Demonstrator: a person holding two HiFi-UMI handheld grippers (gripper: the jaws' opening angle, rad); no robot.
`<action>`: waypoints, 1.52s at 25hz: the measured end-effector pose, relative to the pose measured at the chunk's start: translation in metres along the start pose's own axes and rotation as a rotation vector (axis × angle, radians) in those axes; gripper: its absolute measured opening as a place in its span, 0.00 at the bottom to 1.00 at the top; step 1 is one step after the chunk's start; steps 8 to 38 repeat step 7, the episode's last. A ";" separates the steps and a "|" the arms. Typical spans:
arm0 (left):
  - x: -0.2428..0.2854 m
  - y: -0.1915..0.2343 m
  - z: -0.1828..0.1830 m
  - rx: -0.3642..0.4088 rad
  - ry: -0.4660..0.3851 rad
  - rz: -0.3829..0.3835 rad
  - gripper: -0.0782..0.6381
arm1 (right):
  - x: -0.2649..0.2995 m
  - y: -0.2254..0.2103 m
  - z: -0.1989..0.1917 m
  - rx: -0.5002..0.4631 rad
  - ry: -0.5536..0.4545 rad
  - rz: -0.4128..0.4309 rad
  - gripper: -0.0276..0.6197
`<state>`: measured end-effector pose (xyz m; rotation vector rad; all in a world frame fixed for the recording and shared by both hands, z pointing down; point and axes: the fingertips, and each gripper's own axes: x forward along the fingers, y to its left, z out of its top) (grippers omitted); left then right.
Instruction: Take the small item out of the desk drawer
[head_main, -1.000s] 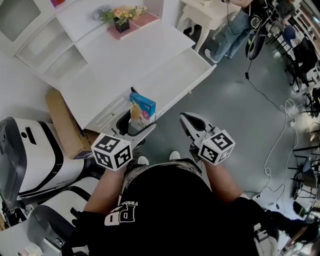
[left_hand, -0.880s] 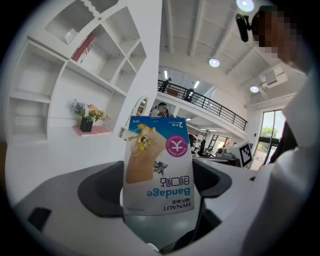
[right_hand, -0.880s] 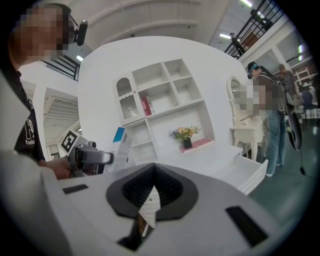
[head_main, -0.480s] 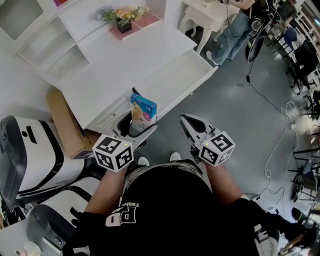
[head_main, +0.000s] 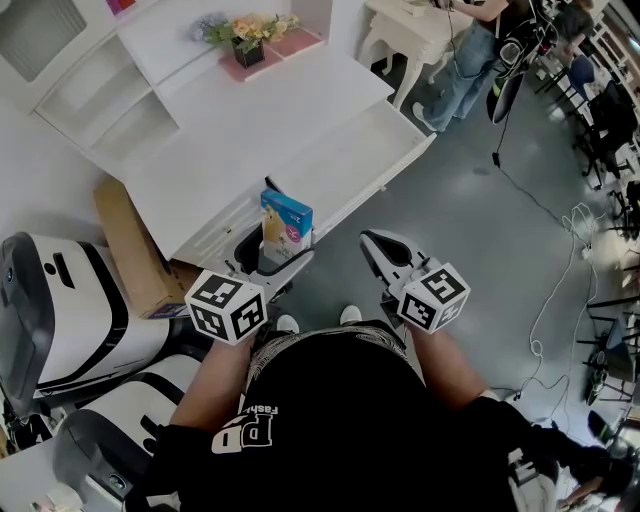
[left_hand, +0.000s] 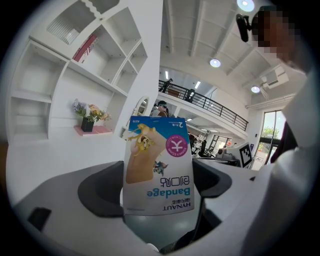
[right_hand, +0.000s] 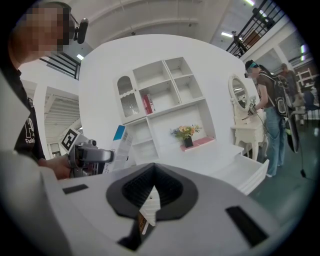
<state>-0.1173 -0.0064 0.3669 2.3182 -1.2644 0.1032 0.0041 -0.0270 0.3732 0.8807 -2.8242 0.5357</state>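
- Holding a small bandage box (head_main: 286, 222) upright, the left gripper (head_main: 272, 262) pinches the carton's lower end between its two jaws. In the left gripper view the box fills the gap between them, its print upside down.
- The right gripper (head_main: 378, 245) hangs just beside the left, in front of the person's body. Its jaws are pressed together with nothing between them.
- Ahead stands a white desk (head_main: 250, 130) with a pot of flowers (head_main: 245, 30) at the back. Its drawer (head_main: 392, 178) is pulled open at the right end, and the part of the inside that shows looks bare.
- The box is in the air near the desk's front edge, apart from the open drawer.
- Judging by this, the taking-out step looks done: the item is clear of the drawer and in a firm pinch.
- The next move probably calls for a steady, gentle squeeze, since a light carton may dent or slip, and for choosing a spot to set it down. The free right gripper could push the drawer shut.
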 end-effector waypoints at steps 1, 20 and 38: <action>0.000 0.000 0.000 0.000 0.001 0.000 0.70 | 0.000 0.000 0.000 -0.001 0.000 0.000 0.05; -0.001 0.000 0.000 0.000 0.000 0.002 0.70 | 0.000 0.000 0.001 -0.003 0.003 0.001 0.05; -0.001 0.000 0.000 0.000 0.000 0.002 0.70 | 0.000 0.000 0.001 -0.003 0.003 0.001 0.05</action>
